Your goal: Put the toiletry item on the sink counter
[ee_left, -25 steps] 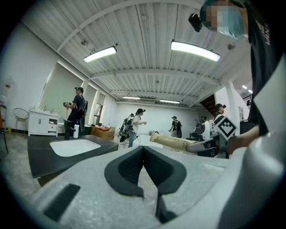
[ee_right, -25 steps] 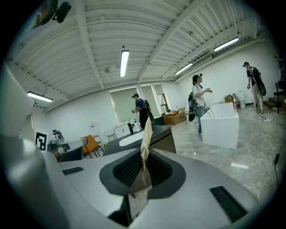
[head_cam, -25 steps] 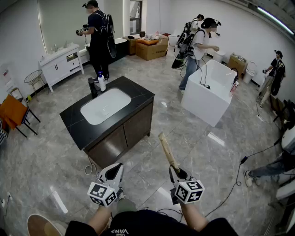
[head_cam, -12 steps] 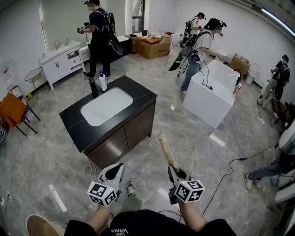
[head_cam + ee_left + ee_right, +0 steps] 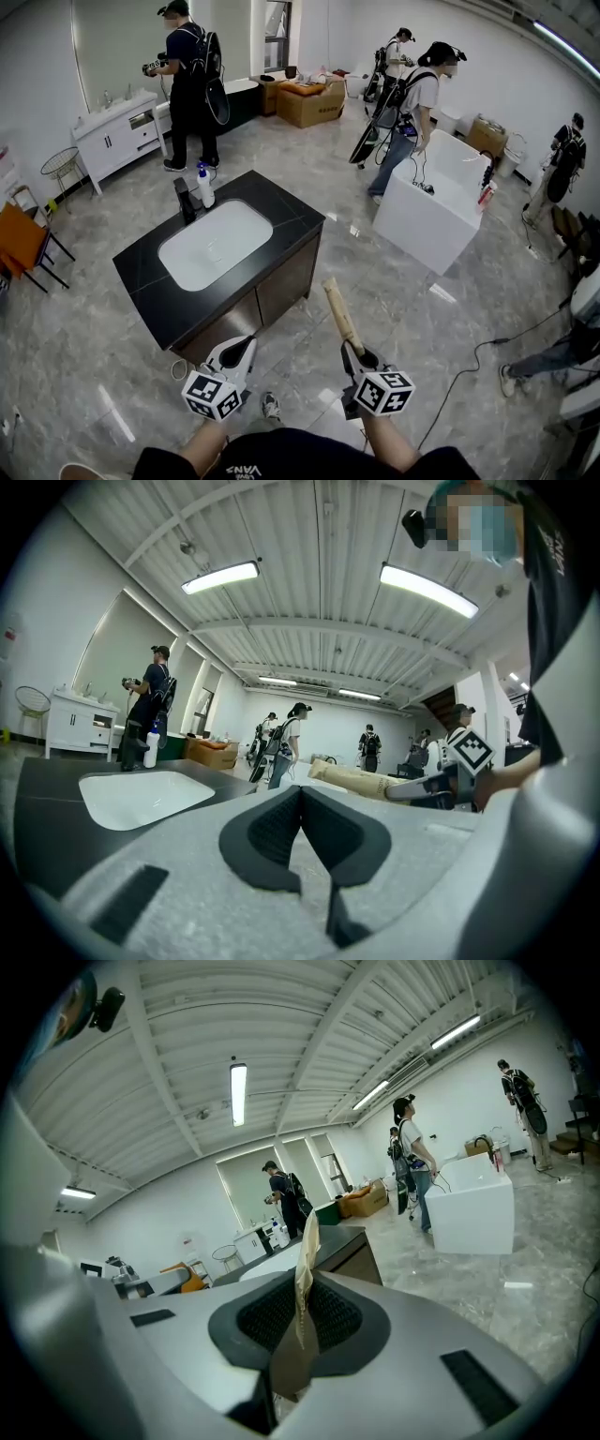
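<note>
Right gripper (image 5: 300,1312) clamped on tan toiletry tube (image 5: 306,1241), which is edge-on in its own view; head view shows the full length sticking forward. Left gripper (image 5: 300,799) jaws together, nothing between. Black sink counter (image 5: 286,211) ahead, apart from both, spray bottle (image 5: 203,185) on it.

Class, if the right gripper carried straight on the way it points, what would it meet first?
Probably the sink counter, its right corner, touched first by the toiletry item the right gripper holds; depth is uncertain.
</note>
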Motion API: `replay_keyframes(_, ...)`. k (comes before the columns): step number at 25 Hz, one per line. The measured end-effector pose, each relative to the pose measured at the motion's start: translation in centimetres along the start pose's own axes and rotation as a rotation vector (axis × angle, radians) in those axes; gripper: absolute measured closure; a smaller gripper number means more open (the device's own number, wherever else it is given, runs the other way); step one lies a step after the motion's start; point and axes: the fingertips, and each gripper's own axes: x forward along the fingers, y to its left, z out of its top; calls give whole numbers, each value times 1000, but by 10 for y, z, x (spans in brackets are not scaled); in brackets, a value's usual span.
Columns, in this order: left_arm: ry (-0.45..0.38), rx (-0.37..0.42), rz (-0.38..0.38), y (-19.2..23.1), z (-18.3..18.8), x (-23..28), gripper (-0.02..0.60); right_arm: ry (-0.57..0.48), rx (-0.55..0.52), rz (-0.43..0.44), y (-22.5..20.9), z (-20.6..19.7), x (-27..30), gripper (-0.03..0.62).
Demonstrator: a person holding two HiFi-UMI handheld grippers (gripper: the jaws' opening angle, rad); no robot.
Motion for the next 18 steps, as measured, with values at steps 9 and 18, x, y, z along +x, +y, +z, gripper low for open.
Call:
replay_keyframes(9, 19, 14, -36, 73, 15, 51, 574, -18, 1, -23, 3, 30, 91, 556)
replay_keyframes(18, 36, -4, -41, 119, 12, 78, 574, -12, 25, -45, -3, 36, 143, 556)
